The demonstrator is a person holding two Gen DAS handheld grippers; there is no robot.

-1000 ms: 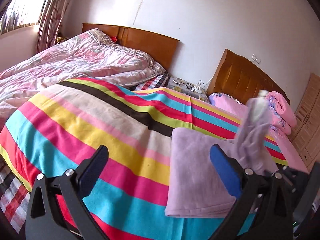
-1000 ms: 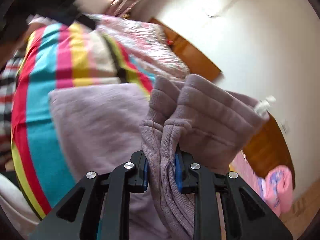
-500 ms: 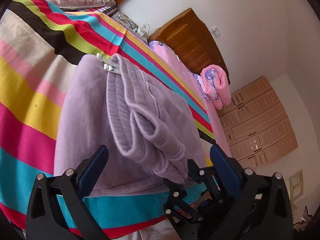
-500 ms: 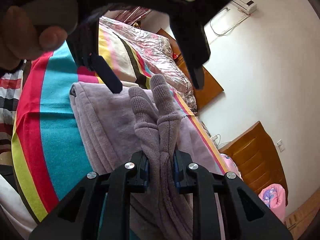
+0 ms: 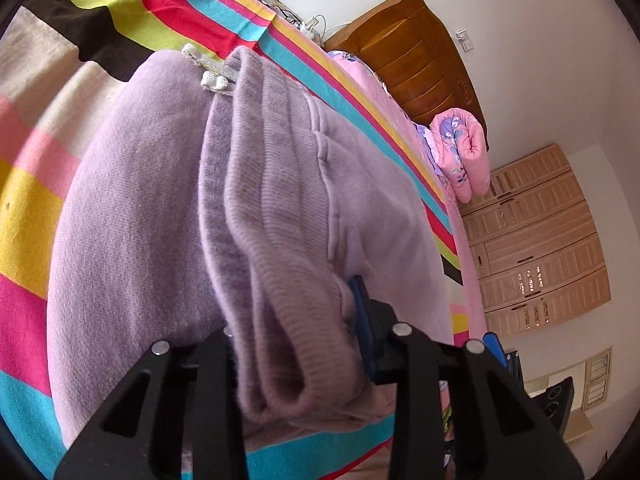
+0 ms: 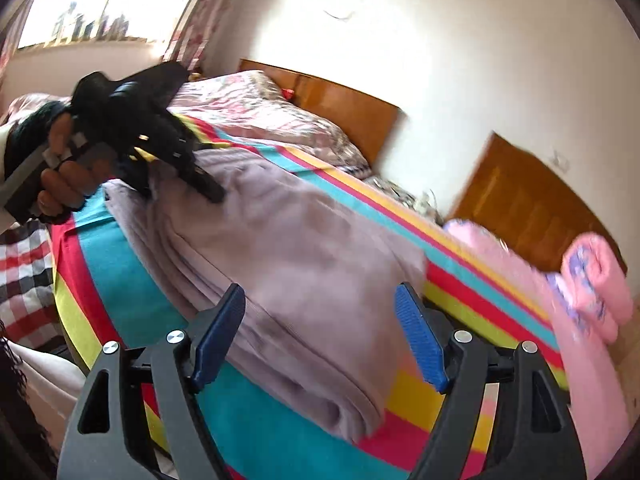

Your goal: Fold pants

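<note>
Pants lie on striped bed cover, lilac, folded into stack. Left gripper has just closed, clamped on ribbed cuffs (leg ends doubled over top). Right gripper has just opened, nothing between pads, hovering over stack. Judgement: main folds done; final laying and smoothing left.

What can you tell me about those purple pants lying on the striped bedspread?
The pants are pale lilac, of soft fleecy knit, with ribbed cuffs and a whitish drawstring at the waistband. They lie folded in layers on the striped bedspread. The left gripper has just been closing and pinches the ribbed cuffs. The right gripper has just been opening; its jaws stand apart with nothing between them.
</note>
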